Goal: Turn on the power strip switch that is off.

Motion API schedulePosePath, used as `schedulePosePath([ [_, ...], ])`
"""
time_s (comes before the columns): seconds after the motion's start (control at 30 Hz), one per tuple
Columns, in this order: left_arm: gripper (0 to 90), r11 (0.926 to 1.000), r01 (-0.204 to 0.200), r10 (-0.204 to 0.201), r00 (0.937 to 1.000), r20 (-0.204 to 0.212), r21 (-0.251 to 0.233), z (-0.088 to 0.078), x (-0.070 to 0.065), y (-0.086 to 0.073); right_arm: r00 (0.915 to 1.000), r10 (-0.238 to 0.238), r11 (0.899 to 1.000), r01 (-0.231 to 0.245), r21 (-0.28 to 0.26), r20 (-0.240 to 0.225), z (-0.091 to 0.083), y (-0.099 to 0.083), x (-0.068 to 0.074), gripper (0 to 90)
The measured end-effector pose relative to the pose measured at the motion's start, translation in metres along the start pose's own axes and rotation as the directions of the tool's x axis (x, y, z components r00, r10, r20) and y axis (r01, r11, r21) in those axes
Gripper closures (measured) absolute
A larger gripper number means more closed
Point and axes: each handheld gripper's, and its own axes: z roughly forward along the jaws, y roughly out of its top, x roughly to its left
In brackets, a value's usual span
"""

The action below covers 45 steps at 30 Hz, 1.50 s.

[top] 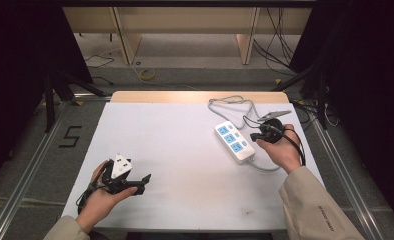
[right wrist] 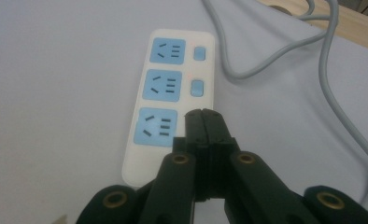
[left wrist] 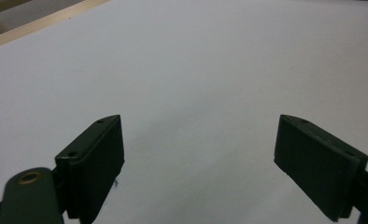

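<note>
A white power strip [top: 233,141] with three blue sockets lies at the right of the white table [top: 175,150], its grey cable [top: 230,102] looping toward the back. My right gripper [top: 255,136] is shut with nothing in it, and its tip rests at the strip's right edge. In the right gripper view the shut jaws of the right gripper [right wrist: 203,114] cover the spot beside the nearest socket of the power strip [right wrist: 166,88]; two blue switches [right wrist: 197,87] show farther along. My left gripper [top: 144,180] is open and empty above bare table at front left, its pads [left wrist: 98,158] wide apart.
The grey cable [right wrist: 322,84] curves along the right of the strip and runs off toward the table's wooden back edge [top: 200,96]. Metal rails [top: 30,165] flank the table on the floor, and a "5" mark [top: 71,136] sits at the left.
</note>
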Motion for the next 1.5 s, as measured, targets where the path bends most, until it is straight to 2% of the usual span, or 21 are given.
schedulePosePath([
  [0.27,15.6,1.0,-0.008,0.008,1.0,0.005,0.004,0.0,0.0,0.0,0.9999,-0.013,0.999,0.012,0.039,0.011,0.01,0.009,0.001,90.0],
  [0.6,15.6,0.9999,-0.009,0.009,0.9999,0.006,0.005,0.0,-0.001,0.0,1.0,0.002,0.997,-0.002,0.078,0.008,0.02,0.012,-0.001,90.0],
  [1.5,15.6,0.9999,-0.012,0.012,0.9999,0.008,0.002,0.001,-0.001,0.001,0.9999,0.009,0.993,-0.009,0.122,0.008,0.037,0.021,-0.002,90.0],
])
